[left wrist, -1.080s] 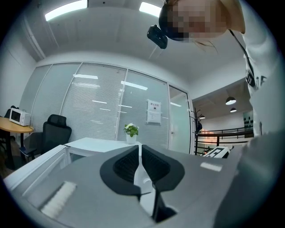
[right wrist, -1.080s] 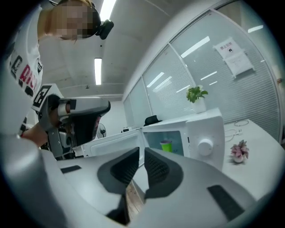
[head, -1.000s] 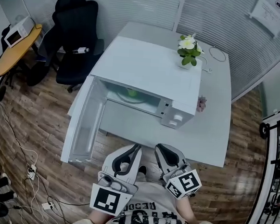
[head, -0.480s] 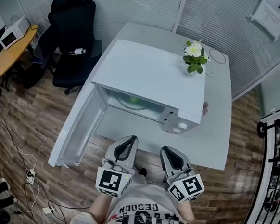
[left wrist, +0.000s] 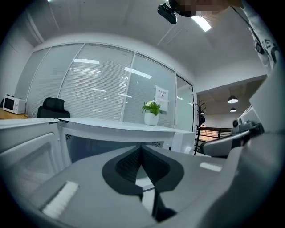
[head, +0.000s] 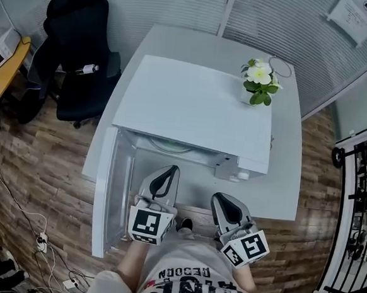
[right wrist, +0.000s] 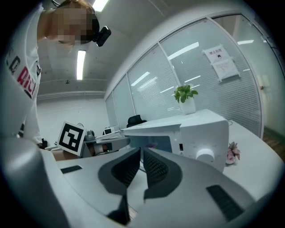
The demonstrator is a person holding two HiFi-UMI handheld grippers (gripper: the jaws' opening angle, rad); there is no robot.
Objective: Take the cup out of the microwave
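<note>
Door (head: 118,194) of microwave (head: 193,105) hangs open; left claw (head: 170,171) and right claw (head: 221,199) are shut, empty (cup, unseen, not yet fetched).

Microwave (head: 193,109): on the table (head: 284,188), towards its left side, with the opening facing the person.
Door (head: 118,194): swung open at the microwave's left, reaching out past the table's near edge.
Plant (head: 259,79): on the microwave's top, at the far right corner.
Cord (head: 283,67): on the table behind the plant.
Small flower (right wrist: 232,151): on the table, right of the microwave.
Chair (head: 71,52): on the floor, left of the table.
Left gripper (head: 168,172): before the opening, beside the door.
Right gripper (head: 221,199): right of the left gripper, at the table's near edge.
</note>
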